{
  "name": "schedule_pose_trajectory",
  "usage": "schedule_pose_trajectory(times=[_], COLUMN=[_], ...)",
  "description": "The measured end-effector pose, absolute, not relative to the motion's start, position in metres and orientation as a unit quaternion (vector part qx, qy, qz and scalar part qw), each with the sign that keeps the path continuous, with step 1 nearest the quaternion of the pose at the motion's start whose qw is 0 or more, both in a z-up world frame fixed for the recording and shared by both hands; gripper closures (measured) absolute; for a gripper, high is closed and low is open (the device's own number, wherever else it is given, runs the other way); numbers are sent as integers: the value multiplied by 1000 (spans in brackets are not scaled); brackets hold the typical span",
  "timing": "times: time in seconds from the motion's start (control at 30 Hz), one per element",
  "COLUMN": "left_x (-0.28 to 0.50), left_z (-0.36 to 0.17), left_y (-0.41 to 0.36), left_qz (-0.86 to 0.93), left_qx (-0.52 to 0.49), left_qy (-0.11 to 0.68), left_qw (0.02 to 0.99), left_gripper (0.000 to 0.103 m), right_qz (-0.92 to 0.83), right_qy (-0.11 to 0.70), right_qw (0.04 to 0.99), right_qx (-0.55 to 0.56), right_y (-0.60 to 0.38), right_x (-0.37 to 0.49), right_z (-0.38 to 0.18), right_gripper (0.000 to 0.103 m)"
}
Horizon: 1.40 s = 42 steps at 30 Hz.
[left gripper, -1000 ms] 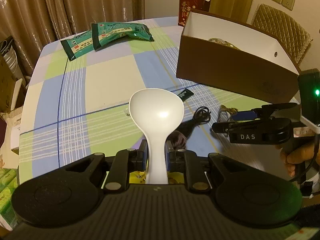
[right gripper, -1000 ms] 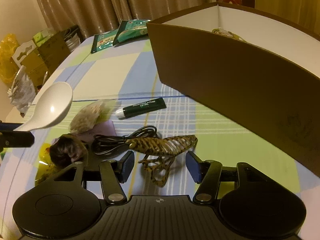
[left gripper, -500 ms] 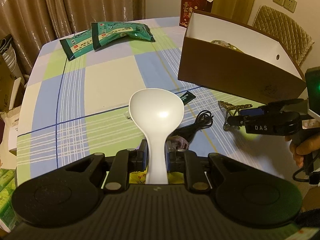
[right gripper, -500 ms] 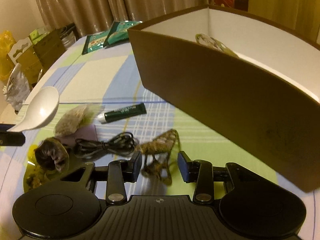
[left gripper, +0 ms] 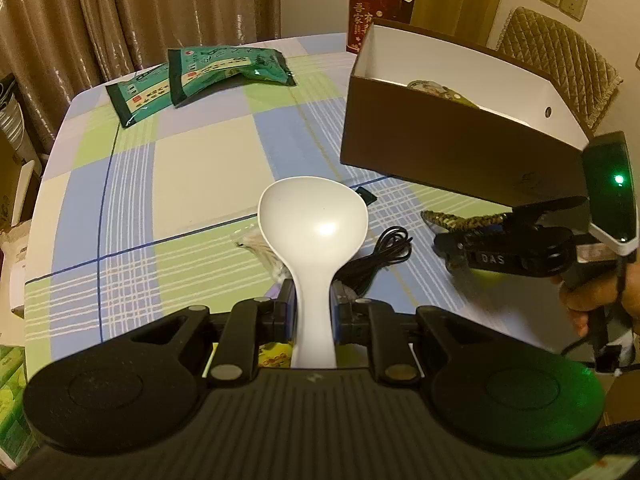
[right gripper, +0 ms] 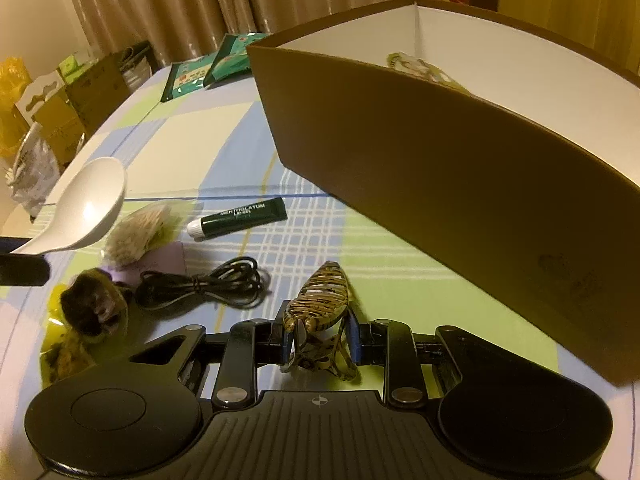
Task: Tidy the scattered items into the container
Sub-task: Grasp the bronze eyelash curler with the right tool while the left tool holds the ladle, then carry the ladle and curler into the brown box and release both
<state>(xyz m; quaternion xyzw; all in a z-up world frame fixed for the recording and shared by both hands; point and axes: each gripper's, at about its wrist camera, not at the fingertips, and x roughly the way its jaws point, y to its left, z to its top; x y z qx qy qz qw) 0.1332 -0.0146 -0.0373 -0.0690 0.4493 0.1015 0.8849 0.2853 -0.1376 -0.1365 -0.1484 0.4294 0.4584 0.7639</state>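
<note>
**Meanwhile: Spoon Held Aloft, Hair Clip Being Pinched, Most Clutter Still Out**

Partway through at best, judging by the layout. Going left to right in the right wrist view: left claw [left gripper: 313, 312] pressed together on the handle of a white spoon [right gripper: 86, 208], bowl lifted clear of the checked worktop [right gripper: 188, 140], not yet in the box. Just beneath and beside the spoon, lay a small clear packet of pale contents [right gripper: 138, 232], resting partly on a lilac card. Nearer the camera, sat a dark furry scrunchie [right gripper: 94, 312] on a yellow wrapper. Then a coiled black cable [right gripper: 204, 284], lying loose. Beyond it, lay a dark green lip-balm tube [right gripper: 240, 218] with a white cap, on its side. Further right, right claw [right gripper: 318, 340] closing on a tortoiseshell hair clip [right gripper: 320, 300], pads already against its hinged end, toothed body pointing away toward the box. Farthest right, stood the brown cardboard box [right gripper: 460, 184], white inside, open-topped, with at least one patterned item showing over its near wall.

Far back on the worktop, lay two green snack packets [left gripper: 200, 76], well apart from everything else; hard to say whether meant for the box.

Done so far, by appearance: one thing boxed, two things gripped. Left to do: drop spoon and clip in, then gather packet, scrunchie, cable and tube.

Clip looked rigid, glossy, striped brown and gold, slotted through; likely slippery at the curved hinge.
</note>
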Motion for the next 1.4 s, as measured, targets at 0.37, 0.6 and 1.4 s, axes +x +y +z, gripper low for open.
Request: schedule_pose_trajectory(times=[0.37, 0.6, 1.4], left_x=[152, 164, 300], left_z=[-33, -27, 51], left_y=[-35, -50, -88], left_qz=[75, 60, -39], left_qx=[-61, -57, -33], left_qy=[443, 435, 363], left_qw=[892, 897, 930], left_gripper=[90, 90, 90], right_qz=[460, 470, 497], right_qy=[431, 428, 362], right_qw=[763, 761, 784], right_qx=[-139, -130, -92], right_y=[-182, -212, -241], right_x=[279, 277, 401], right_z=[-108, -86, 7], right_gripper=[80, 80, 79])
